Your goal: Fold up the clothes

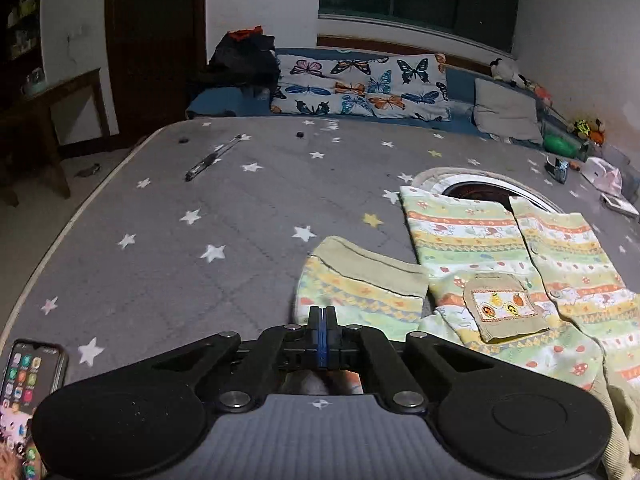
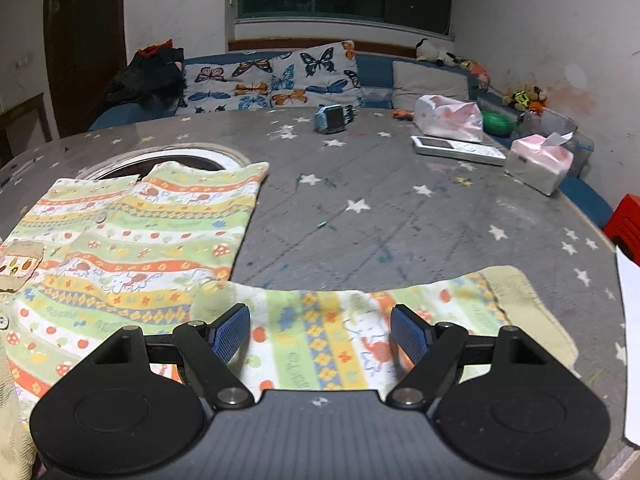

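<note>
Left side: phone is lying at the table edge, pen sitting farther back, both well clear of the work; left gripper is sitting fully clenched, pads meeting flush, over the near edge of the left sleeve; can't confirm from this view whether any cloth is actually pinched between the pads, so I'd be checking that before lifting; the garment, a striped child's top with a patch pocket, is lying flat, front up, sleeves spread out to either side, collar lying over a round opening in the table; moving right: right gripper is hovering released, jaws wide, straddling the right sleeve about mid-length, pads not pressing on fabric; judging this as the start of the sleeve fold-in; for a clean fold I'd be dropping the right jaws lower and nearer the cuff, biting only the top edge, both layers, then matching the left; lifting both just enough to clear the table and swinging each sleeve across the chest, keeping the crease in line with the side seam; terry cloth is looking soft and likely dragging, so going slow; far right: tissue pack and remote are staying out of the sweep path.
</note>
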{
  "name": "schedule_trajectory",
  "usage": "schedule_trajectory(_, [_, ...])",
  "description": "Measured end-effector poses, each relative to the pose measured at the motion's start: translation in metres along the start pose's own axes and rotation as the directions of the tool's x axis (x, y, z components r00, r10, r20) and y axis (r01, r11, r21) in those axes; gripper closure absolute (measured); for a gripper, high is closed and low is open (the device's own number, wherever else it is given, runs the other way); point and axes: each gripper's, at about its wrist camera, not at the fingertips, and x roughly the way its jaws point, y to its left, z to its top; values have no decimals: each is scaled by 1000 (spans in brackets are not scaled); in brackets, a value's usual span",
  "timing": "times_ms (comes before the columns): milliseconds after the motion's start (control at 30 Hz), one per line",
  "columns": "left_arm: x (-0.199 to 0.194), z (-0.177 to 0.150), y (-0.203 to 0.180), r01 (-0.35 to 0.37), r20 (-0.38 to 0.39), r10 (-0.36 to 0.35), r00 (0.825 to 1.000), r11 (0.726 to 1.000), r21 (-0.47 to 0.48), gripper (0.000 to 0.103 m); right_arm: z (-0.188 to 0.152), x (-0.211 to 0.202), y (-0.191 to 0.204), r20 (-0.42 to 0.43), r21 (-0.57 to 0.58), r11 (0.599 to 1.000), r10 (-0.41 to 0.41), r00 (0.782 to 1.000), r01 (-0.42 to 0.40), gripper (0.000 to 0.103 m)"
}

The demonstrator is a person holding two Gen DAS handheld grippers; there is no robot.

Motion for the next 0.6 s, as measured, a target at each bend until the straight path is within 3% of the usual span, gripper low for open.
schedule_trajectory(267, [25, 13, -43, 82, -36, -78, 996, 991, 104, 99, 0, 1, 8, -4, 0, 1000, 17, 1000, -17, 23])
schedule_trajectory(400, [48, 13, -62, 83, -73, -72, 995, 985, 153, 84, -1, -3, 5, 2, -3, 1000, 11, 1000, -11, 20])
schedule_trajectory(467, [55, 12, -66, 67, -82, -54, 995, 984, 168, 72, -1, -5, 2, 4, 5, 1000, 9, 1000, -9, 20])
schedule_trajectory(600, [61, 11, -64, 70, -86, -55, 995, 981, 179, 71, -4, -4, -1, -5, 11, 1000, 4, 1000, -4, 20])
